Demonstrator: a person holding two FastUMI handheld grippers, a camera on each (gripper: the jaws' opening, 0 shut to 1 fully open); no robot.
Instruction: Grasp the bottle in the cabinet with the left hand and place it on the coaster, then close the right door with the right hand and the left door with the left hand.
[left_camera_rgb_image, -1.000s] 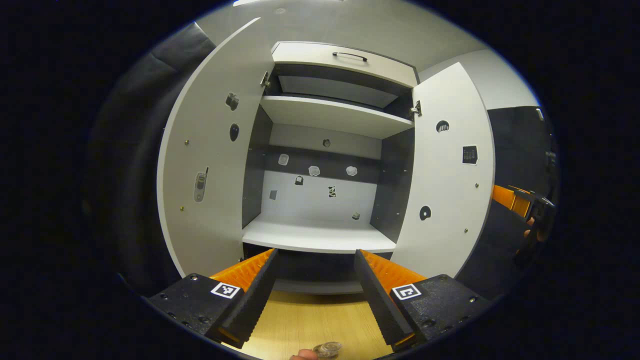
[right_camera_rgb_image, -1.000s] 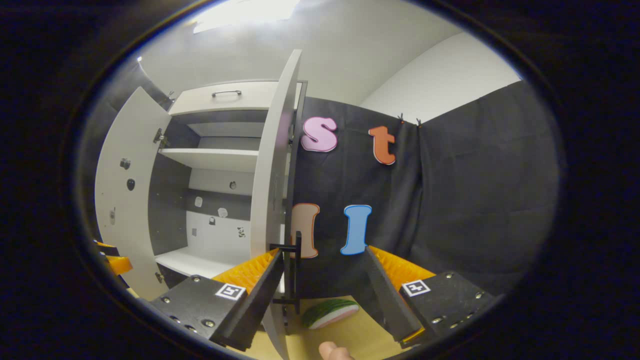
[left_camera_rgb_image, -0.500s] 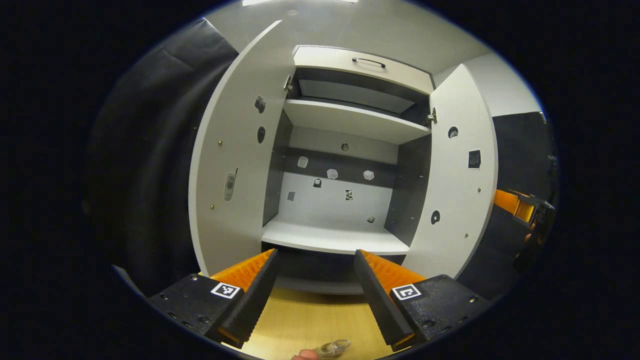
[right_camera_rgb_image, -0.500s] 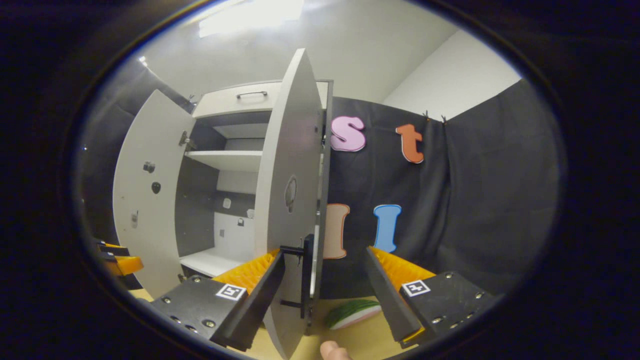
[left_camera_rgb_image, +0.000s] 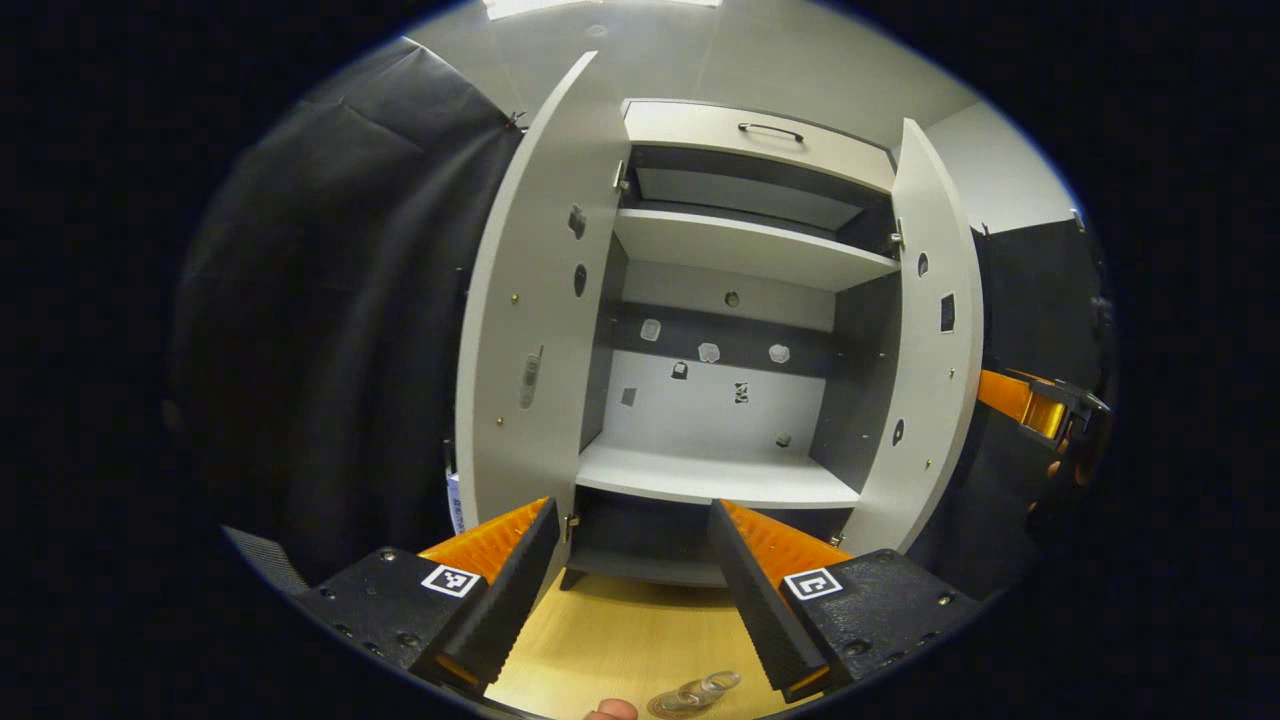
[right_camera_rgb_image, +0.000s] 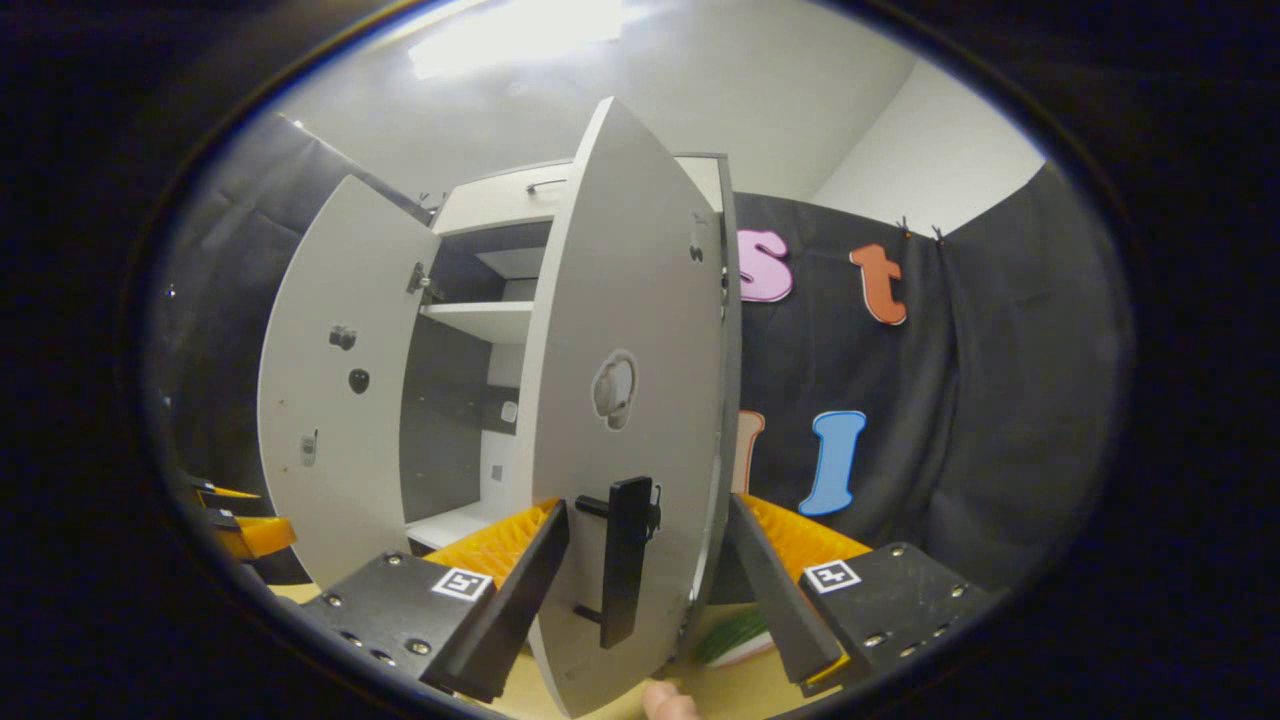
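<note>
While ajar, right door (right_camera_rgb_image: 620, 420) between tongs (right_camera_rgb_image: 650, 590).

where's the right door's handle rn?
In the right gripper view, the black handle sits low on the right door, between the open right gripper fingers, with nothing gripped.

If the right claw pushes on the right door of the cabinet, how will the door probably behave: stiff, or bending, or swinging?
The right door looks like a flat rigid panel, so it probably will not bend. It hangs on hinges at the cabinet, so a push should swing it shut. The right claw stands open around the black handle, near the free edge, where pushing is likely easy.
</note>
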